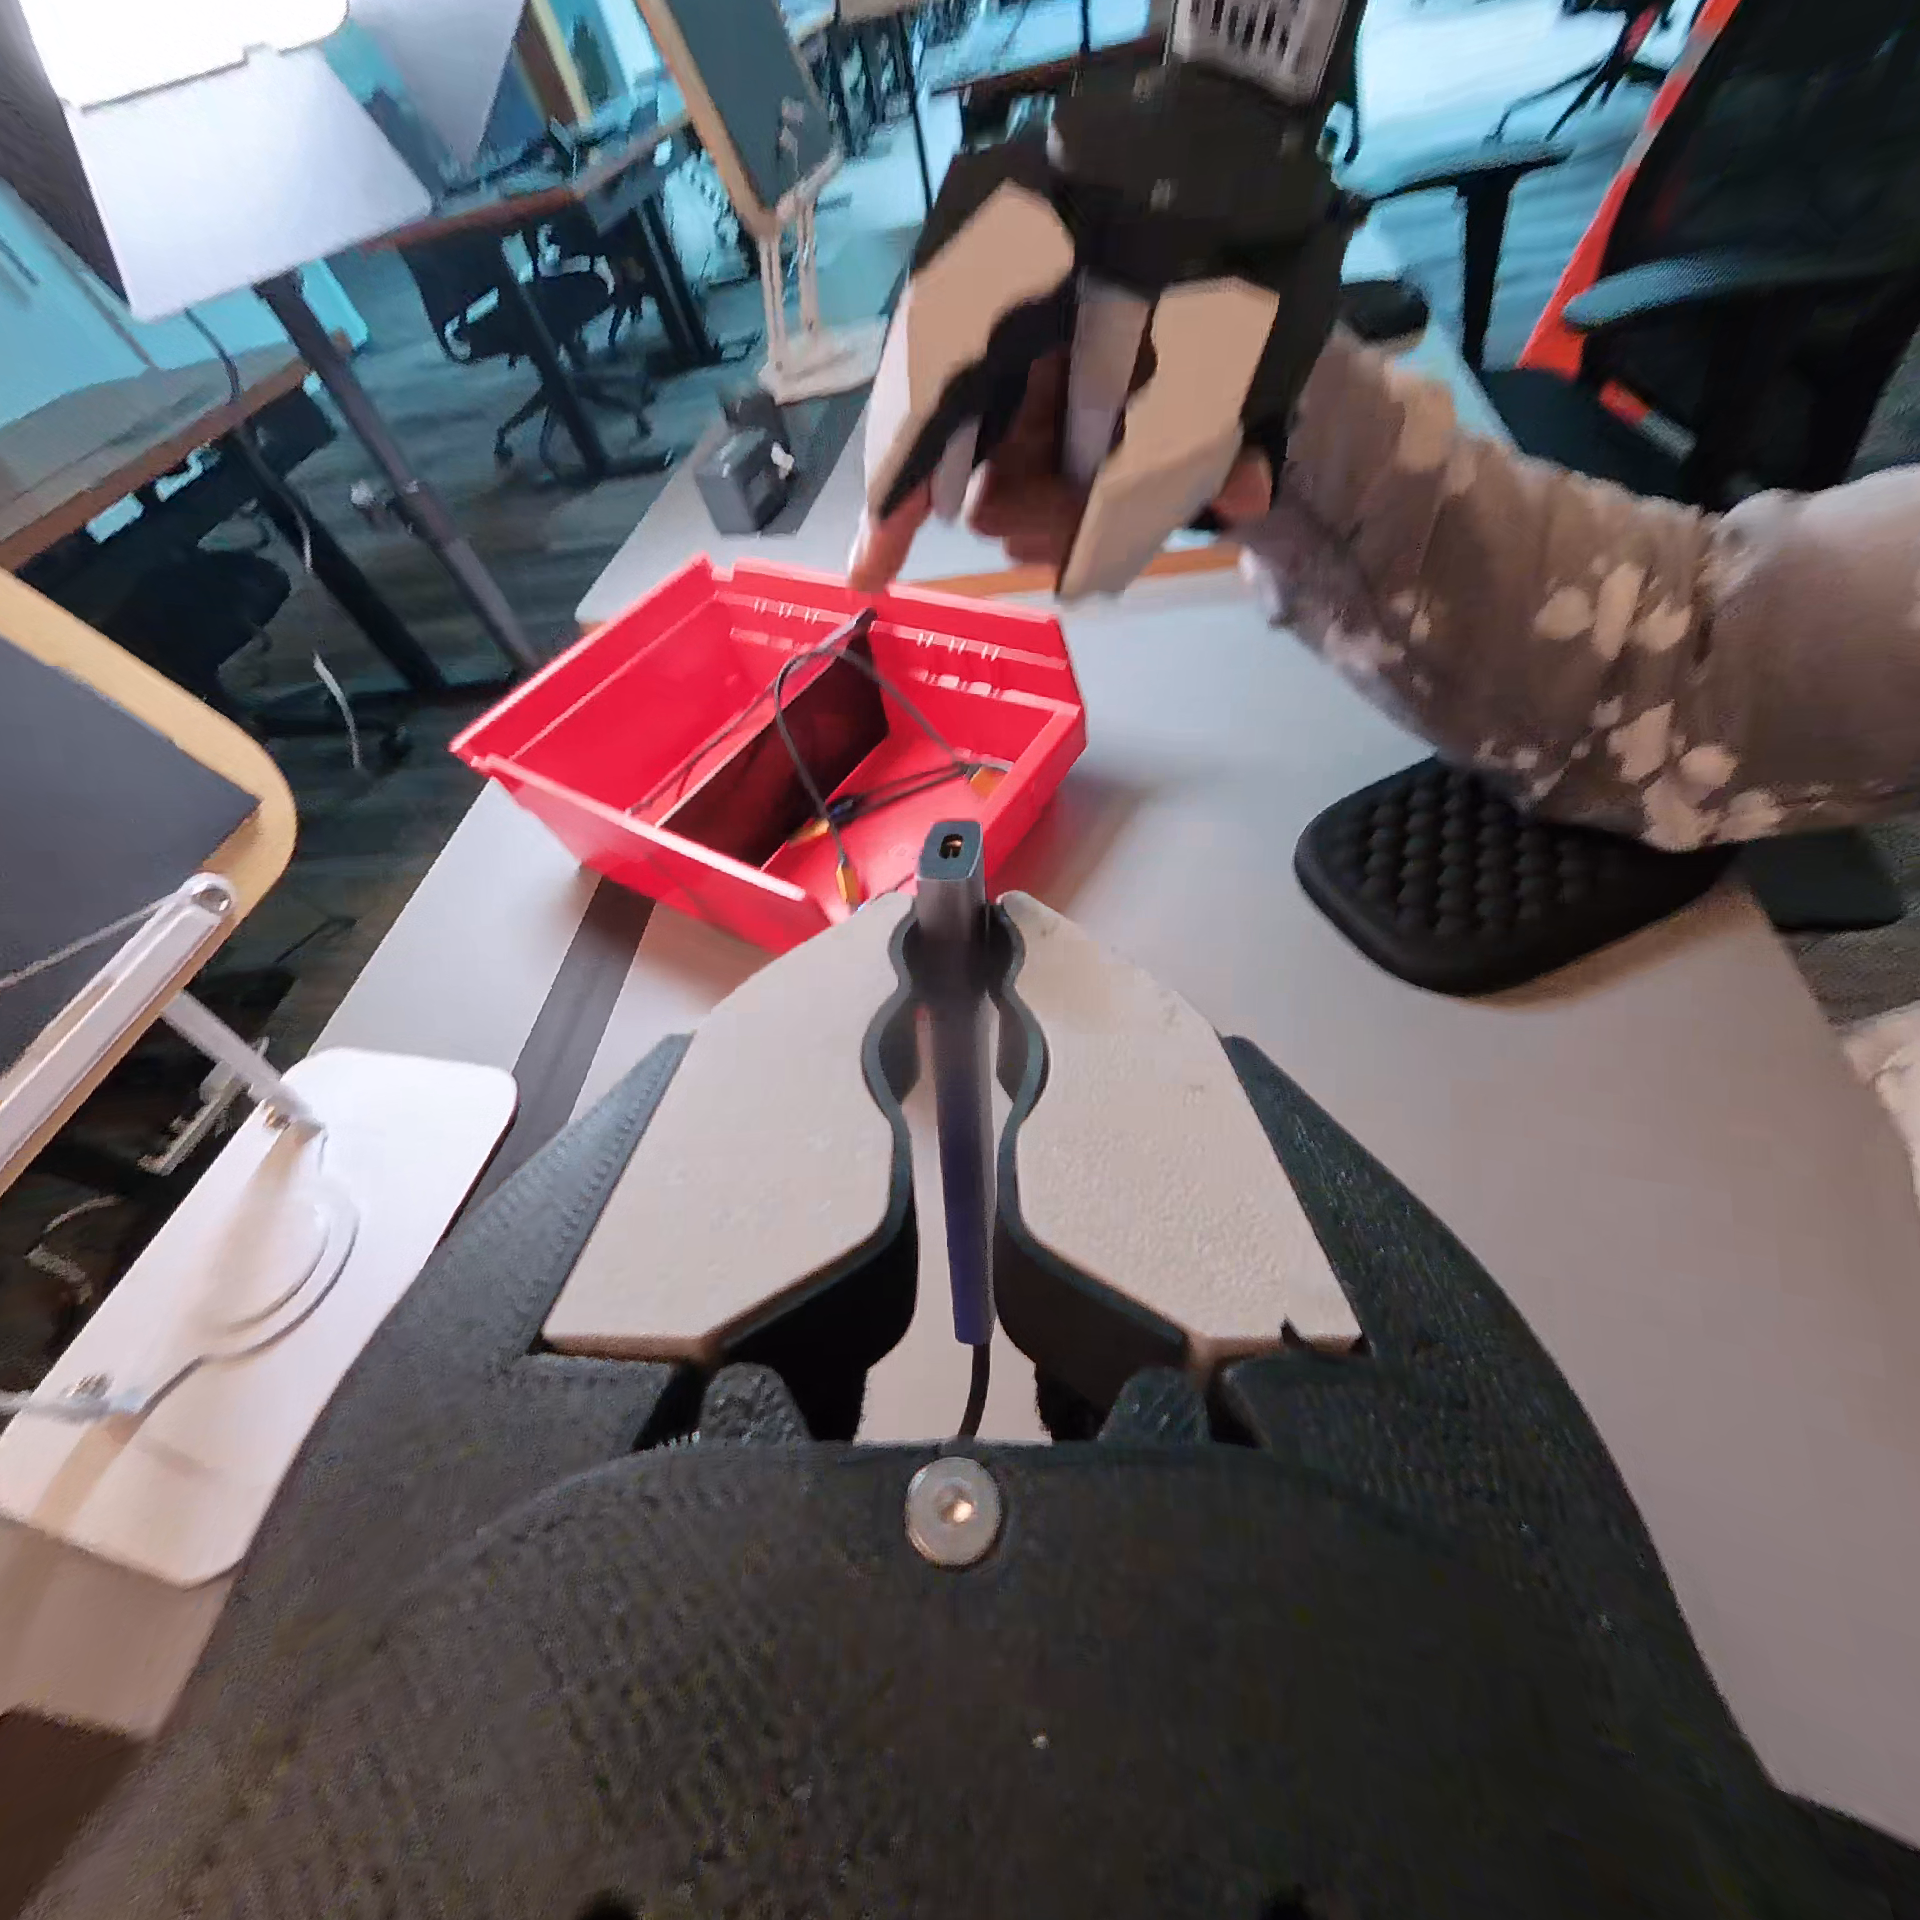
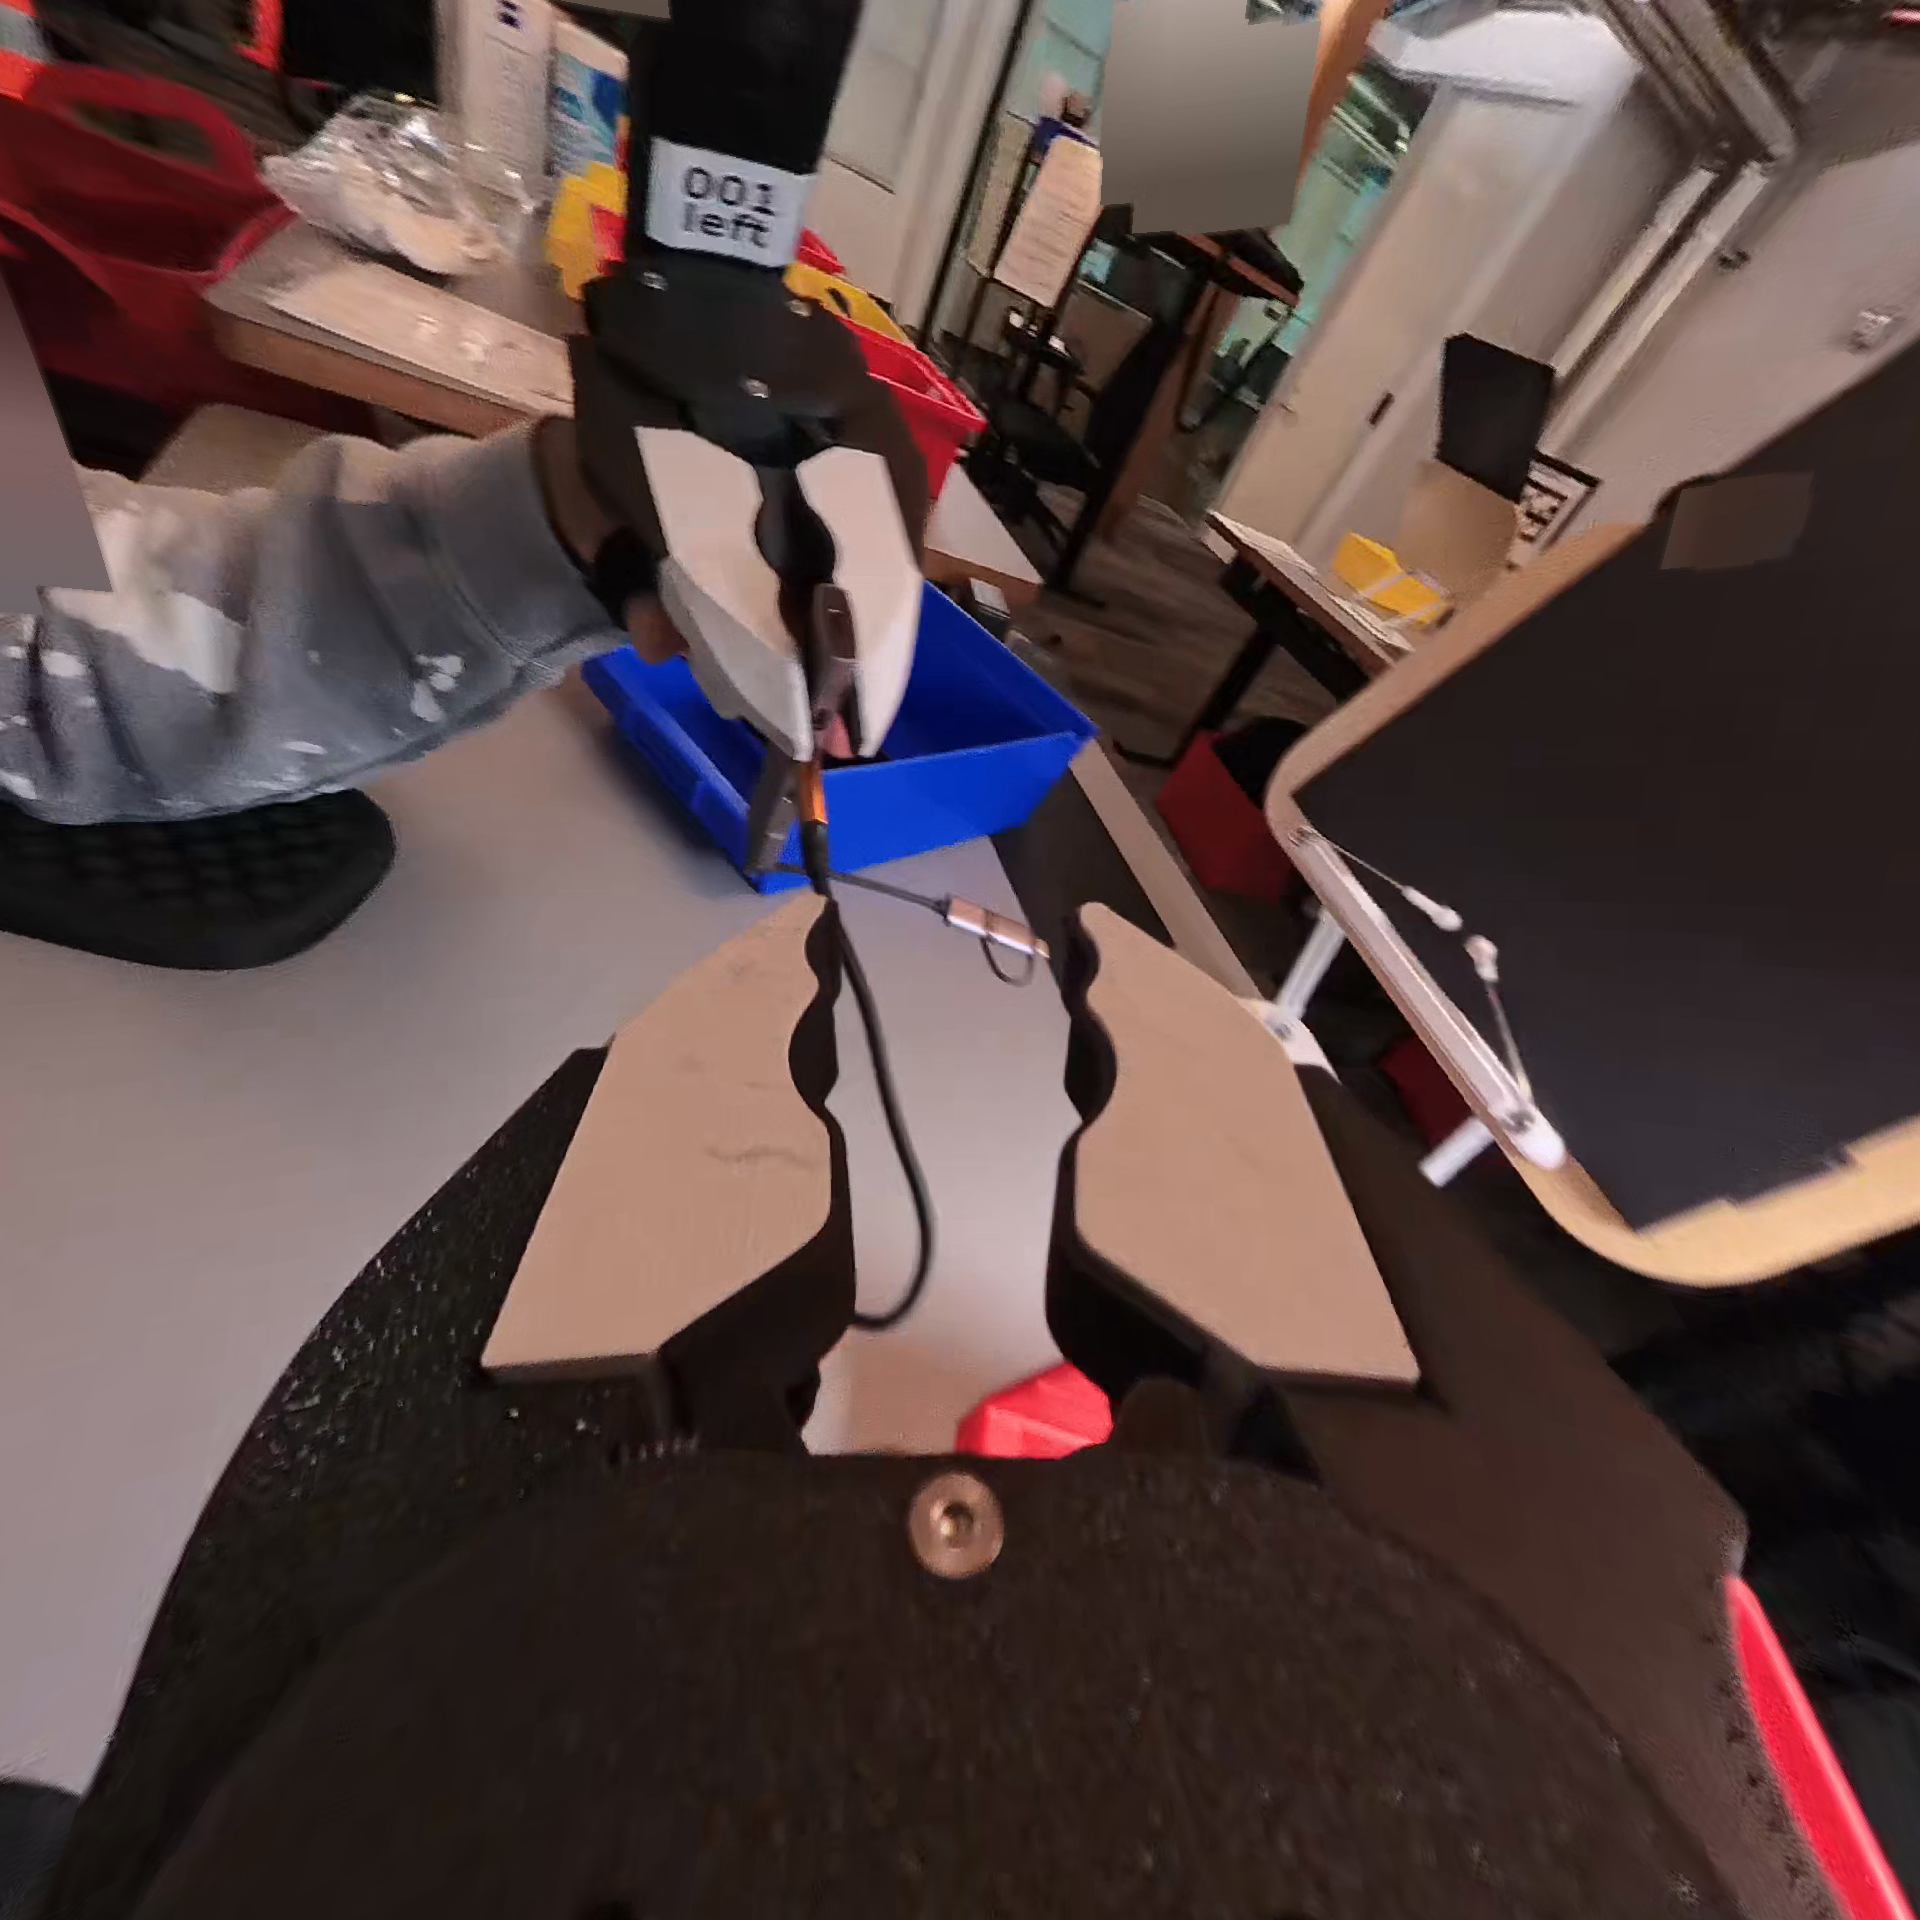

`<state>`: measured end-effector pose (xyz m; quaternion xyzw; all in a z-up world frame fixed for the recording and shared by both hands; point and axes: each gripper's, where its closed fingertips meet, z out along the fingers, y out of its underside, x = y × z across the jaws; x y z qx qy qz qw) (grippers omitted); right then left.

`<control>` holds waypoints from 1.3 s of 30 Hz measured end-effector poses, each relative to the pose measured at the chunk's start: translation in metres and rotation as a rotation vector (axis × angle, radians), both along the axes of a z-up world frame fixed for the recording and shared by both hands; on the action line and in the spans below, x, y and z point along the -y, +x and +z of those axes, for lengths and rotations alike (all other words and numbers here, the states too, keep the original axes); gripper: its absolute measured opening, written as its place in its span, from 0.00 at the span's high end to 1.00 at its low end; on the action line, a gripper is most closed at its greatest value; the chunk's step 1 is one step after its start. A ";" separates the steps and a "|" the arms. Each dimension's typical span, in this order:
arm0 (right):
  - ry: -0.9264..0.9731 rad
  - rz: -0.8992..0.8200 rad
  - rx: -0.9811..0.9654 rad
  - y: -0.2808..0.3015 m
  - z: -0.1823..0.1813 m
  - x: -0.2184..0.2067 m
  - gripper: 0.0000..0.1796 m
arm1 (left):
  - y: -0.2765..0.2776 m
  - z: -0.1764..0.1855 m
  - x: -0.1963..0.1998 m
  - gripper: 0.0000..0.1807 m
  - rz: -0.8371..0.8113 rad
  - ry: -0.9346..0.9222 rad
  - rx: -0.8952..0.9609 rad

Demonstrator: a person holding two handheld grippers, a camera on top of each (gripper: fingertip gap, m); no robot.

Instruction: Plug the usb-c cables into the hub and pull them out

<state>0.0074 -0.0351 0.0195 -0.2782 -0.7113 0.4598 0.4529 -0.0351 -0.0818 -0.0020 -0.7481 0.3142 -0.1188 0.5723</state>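
My left gripper [image 1: 951, 914] is shut on a slim dark grey hub [image 1: 951, 997]. The hub's end port points forward past the fingertips. A thin black lead leaves its rear end. In the right wrist view the left gripper [image 2: 831, 717] holds the hub [image 2: 831, 655] tip-down above the table. A black cable with an orange collar [image 2: 816, 805] hangs by the hub's tip and runs down between my right fingers; I cannot tell if it is plugged in. My right gripper [image 2: 951, 920] is open and empty. It also shows blurred in the left wrist view [image 1: 987, 540], above the red bin.
A red bin [image 1: 644, 727] with more black cables [image 1: 821, 717] sits on the grey table [image 1: 1351, 1195]. A small silver adapter [image 2: 992, 925] lies on a thin tether. A blue bin [image 2: 935, 800] stands behind. A black bumpy pad [image 1: 1455, 883] lies under the sleeve. Boards on stands flank the table. Some 8 cm of space lies between my two pairs of fingers.
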 end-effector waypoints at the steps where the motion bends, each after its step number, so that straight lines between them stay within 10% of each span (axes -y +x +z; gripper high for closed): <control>1: -0.003 0.036 0.006 -0.004 -0.002 0.013 0.78 | 0.004 0.005 0.000 0.94 -0.015 0.020 0.024; 10: 0.010 0.047 0.034 -0.035 -0.024 0.051 0.95 | 0.022 0.021 -0.004 0.95 -0.055 0.107 0.137; 39: 0.068 0.129 0.147 -0.017 -0.036 0.056 0.96 | 0.029 -0.014 0.008 0.94 -0.156 0.048 -0.138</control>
